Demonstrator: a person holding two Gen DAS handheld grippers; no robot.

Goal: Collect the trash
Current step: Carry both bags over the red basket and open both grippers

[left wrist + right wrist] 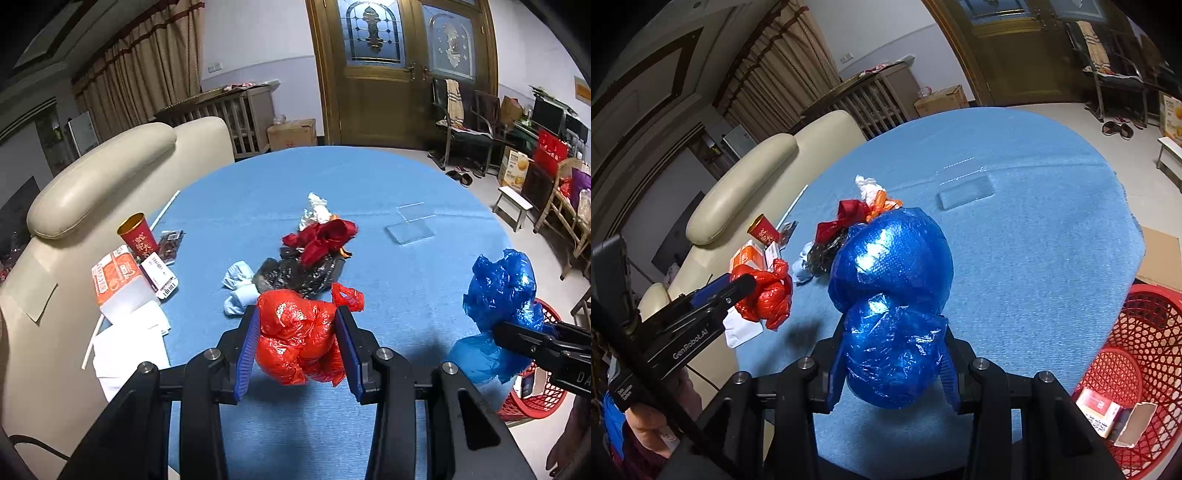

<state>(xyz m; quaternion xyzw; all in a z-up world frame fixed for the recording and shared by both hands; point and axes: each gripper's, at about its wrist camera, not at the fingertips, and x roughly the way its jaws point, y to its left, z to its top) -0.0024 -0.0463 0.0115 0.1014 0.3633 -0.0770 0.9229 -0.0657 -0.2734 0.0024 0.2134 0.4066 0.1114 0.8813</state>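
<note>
My left gripper [298,325] is shut on a crumpled red plastic bag [299,332], held above the blue table [388,280]. In the right wrist view the same red plastic bag [768,295] hangs at the left from the left gripper [753,291]. My right gripper [892,354] is shut on a bulging blue plastic bag [890,291]; the left wrist view shows that blue plastic bag [498,291] at the right, over the table edge. A red mesh basket [1145,332] stands on the floor at the right, with a carton and torn card inside.
A trash pile lies mid-table: a red ribbon [321,236], a black bag [295,273], white tissue [316,208] and pale blue wads [238,286]. A red cup [136,234], packets and white paper lie at the left beside a cream sofa [92,192]. A clear sheet [410,230] lies farther back.
</note>
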